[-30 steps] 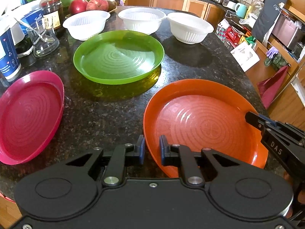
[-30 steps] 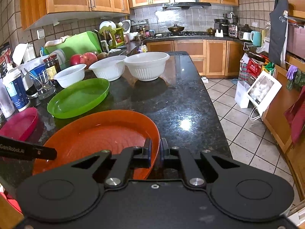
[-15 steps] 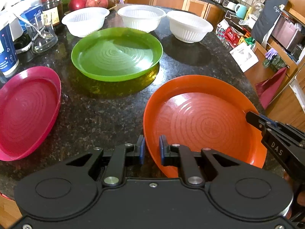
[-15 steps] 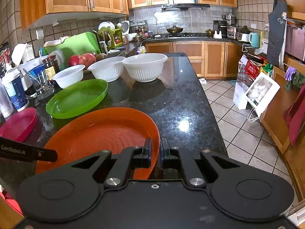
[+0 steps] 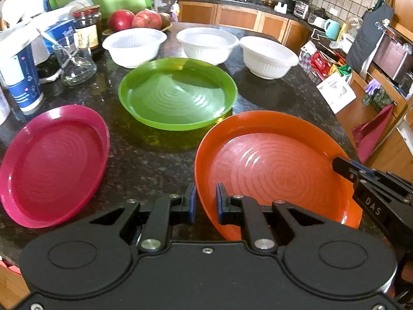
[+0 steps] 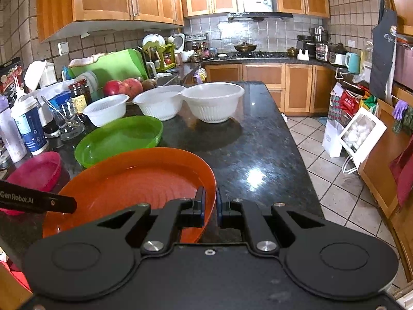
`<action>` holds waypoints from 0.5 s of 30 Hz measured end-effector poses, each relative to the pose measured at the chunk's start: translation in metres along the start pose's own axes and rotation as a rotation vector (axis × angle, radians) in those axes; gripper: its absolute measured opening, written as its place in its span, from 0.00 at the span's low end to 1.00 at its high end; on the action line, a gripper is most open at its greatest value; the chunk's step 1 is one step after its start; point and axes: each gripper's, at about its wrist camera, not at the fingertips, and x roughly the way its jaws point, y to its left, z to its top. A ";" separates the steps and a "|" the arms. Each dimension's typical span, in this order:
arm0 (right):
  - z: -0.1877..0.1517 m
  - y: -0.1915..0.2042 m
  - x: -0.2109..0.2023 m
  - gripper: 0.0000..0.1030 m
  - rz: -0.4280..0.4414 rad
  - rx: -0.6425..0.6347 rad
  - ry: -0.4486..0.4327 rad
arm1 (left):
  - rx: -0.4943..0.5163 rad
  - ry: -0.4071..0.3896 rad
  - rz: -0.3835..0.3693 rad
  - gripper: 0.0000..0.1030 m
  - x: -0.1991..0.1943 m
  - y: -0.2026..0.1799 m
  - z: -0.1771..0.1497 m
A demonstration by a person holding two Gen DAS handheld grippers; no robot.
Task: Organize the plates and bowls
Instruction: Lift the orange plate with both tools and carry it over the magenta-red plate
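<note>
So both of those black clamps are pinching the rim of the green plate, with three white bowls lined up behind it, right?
Not quite: it is the orange plate that both clamps pinch, not the green plate. The left wrist view shows the left gripper on its near rim and the right gripper on the opposite edge. The three white bowls do stand behind the green one.

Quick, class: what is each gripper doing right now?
Left gripper: closed on the orange plate's near-left rim.
Right gripper: closed on the same plate's right rim.
</note>
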 end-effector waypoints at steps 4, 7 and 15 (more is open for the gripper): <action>0.007 0.015 0.001 0.10 0.023 -0.012 -0.014 | -0.019 -0.015 0.013 0.19 -0.007 0.013 0.002; 0.012 0.029 0.002 0.10 0.042 -0.019 -0.024 | -0.031 -0.028 0.028 0.19 -0.013 0.026 0.003; 0.023 0.077 0.008 0.10 0.097 -0.040 -0.041 | -0.062 -0.059 0.071 0.20 -0.028 0.069 0.007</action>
